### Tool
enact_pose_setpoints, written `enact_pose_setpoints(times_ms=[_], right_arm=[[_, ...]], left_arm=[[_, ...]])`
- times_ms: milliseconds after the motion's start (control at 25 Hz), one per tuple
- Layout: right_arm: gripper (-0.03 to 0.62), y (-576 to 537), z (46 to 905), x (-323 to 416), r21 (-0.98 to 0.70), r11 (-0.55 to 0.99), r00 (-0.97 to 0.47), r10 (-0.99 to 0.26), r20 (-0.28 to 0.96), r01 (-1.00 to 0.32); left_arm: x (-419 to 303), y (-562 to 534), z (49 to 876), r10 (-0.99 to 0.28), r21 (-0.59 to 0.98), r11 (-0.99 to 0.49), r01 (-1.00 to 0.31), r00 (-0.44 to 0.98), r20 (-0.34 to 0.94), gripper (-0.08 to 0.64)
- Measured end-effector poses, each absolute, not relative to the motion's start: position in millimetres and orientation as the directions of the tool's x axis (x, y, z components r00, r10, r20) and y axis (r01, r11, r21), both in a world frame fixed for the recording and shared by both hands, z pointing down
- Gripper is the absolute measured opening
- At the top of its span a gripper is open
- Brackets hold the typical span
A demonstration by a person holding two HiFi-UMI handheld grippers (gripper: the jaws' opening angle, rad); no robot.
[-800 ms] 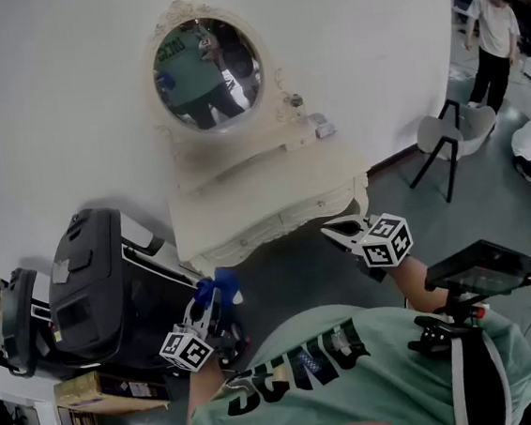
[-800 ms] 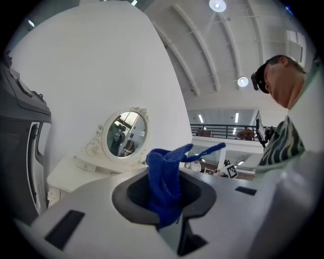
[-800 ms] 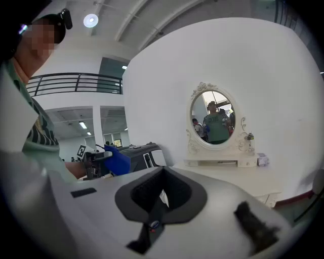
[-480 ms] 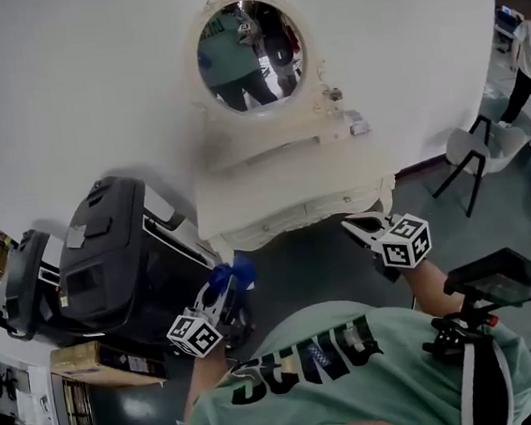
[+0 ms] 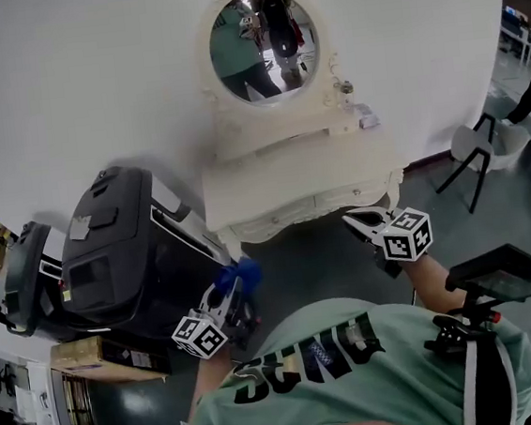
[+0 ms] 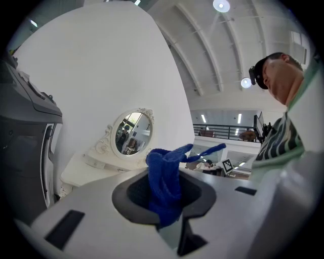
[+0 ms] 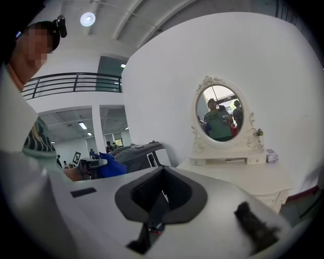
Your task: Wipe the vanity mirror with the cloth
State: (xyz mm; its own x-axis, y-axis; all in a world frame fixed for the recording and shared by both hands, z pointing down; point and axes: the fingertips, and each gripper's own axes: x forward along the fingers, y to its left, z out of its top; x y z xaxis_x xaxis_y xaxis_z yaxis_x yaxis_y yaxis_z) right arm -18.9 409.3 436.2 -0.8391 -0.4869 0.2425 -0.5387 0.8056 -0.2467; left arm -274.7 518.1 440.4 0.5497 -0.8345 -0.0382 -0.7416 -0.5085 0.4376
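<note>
Blue cloth (image 6: 164, 187) is clamped in my left hand-held gripper (image 6: 164, 200), whose jaws are closed on its lower part. The free end stands up above them and tips to the right. In the head view the same cloth (image 5: 238, 277) shows as a bunch at the tip of the left hand-held gripper (image 5: 230, 292), low in the picture and just in front of the dark grey machine (image 5: 109, 251).

My right hand-held gripper (image 7: 161, 196) has its jaws drawn together with nothing between them. It is held clear of the bench edge, to the right of my body (image 5: 356, 219).

The vanity mirror (image 5: 262, 45) stands upright at the back of the white bench (image 5: 300, 180), against the white wall. It is well apart from both hand-held grippers, and the cloth is not touching it. A small bottle (image 5: 347, 86) and a small box (image 5: 367, 122) sit on the bench to the right of the mirror.

Compared with 0.8 s ago, the mirror and bench now lie further right and higher in the head view, and the machine shows more fully at the left. Both hand-held grippers have shifted slightly rightward. The grip on the cloth is unchanged, and the right jaws remain closed.
</note>
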Motion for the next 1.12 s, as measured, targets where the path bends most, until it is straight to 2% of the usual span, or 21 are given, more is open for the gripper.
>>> enact_pose_setpoints(times_ms=[560, 880, 1120], right_arm=[[0.008, 389, 448, -33, -0.234, 0.829, -0.850, -0.439, 0.292, -0.509], [0.008, 293, 457, 24, -0.242, 0.861, -0.887, -0.394, 0.242, -0.448], [0.008, 184, 447, 95, -0.234, 0.888, -0.910, -0.344, 0.233, -0.395]], left_arm=[[-267, 488, 470, -0.811, 0.488, -0.516, -0.703, 0.585, -0.015, 0.080], [-211, 397, 466, -0.847, 0.455, -0.469, -0.757, 0.532, 0.012, 0.080], [-133, 282, 444, -0.859, 0.479, -0.447, -0.755, 0.511, 0.003, 0.080]])
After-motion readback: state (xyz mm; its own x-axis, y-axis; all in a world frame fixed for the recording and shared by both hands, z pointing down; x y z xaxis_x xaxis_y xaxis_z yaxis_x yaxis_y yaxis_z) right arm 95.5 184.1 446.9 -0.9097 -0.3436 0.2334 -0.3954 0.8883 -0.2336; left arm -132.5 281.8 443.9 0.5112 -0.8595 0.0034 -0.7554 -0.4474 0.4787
